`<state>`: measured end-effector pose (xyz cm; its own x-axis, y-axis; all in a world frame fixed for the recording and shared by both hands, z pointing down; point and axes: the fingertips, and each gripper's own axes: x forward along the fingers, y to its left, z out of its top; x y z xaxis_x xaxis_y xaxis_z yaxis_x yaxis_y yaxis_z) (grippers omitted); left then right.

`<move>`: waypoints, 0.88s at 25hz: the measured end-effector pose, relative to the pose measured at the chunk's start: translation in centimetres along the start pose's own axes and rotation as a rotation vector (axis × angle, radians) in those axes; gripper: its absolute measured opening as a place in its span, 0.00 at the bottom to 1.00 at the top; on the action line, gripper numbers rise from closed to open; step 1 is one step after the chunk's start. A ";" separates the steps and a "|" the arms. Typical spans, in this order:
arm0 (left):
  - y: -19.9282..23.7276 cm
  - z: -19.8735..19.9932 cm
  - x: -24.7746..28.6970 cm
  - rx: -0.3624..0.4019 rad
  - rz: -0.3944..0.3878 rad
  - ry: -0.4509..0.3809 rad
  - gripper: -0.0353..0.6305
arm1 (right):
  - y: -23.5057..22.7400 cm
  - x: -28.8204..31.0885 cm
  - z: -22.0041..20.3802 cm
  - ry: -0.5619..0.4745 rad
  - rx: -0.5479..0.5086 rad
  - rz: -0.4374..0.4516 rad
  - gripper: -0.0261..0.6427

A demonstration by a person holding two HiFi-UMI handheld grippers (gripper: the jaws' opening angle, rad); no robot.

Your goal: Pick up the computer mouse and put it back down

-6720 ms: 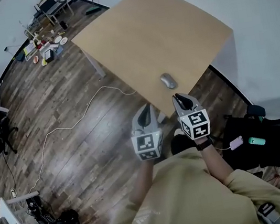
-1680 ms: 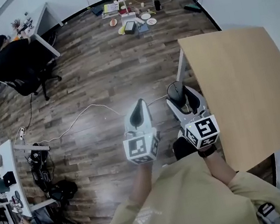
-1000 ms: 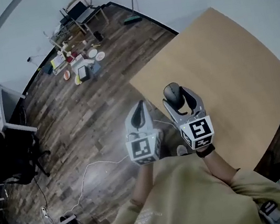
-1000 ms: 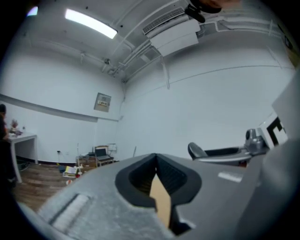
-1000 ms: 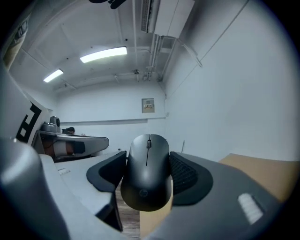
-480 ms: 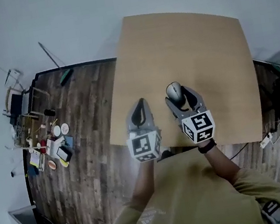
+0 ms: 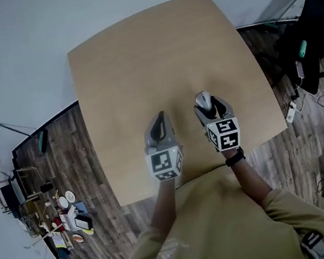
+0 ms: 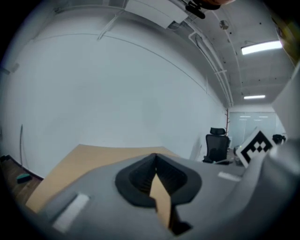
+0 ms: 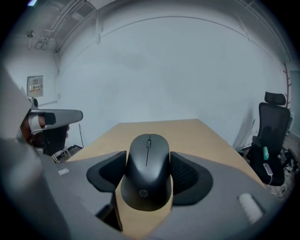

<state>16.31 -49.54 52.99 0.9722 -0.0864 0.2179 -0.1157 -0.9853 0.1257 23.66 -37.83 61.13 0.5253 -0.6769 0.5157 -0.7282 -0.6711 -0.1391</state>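
— Mouse first, from the head view: you've got it in your right gripper, over the worktop, near its front edge and right of centre. So the pick-up looks done, and the put-down is what's left.
— Agreed, though from up there you can't tell whether it already touches the wood. Your left gripper hangs just beside, over the same edge, carrying nothing.
— Left gripper view: your jaws meet at the tips with nothing between them. There's only worktop beyond and an office chair far off.
— Right gripper view: the mouse sits square between your pads, both pressing its sides, jaws spread wide to take it. It's dark, matte and smooth-domed, with the scroll wheel pointing away from you and a small logo near its tail.
— Lower it flat, I'd say, then let go.
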 end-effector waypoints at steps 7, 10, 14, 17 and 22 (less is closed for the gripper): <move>-2.0 -3.9 7.3 -0.009 -0.054 0.123 0.05 | -7.3 7.5 -4.4 0.194 0.017 -0.029 0.48; -2.3 -5.8 9.0 -0.015 -0.061 0.171 0.05 | -9.1 10.4 -7.0 0.272 0.028 -0.035 0.48; -1.5 -7.8 10.2 -0.024 -0.038 0.232 0.05 | -10.1 13.2 -9.9 0.352 0.053 -0.052 0.48; -1.2 -8.5 10.6 -0.029 -0.037 0.249 0.05 | -10.2 14.5 -11.4 0.381 0.052 -0.057 0.48; -1.7 -9.3 10.7 -0.034 -0.040 0.264 0.05 | -10.5 15.3 -12.9 0.430 0.046 -0.061 0.49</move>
<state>24.97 -47.46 64.09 0.8898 -0.0013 0.4563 -0.0889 -0.9813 0.1705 33.66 -37.27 81.37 0.3280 -0.4548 0.8280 -0.6761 -0.7252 -0.1304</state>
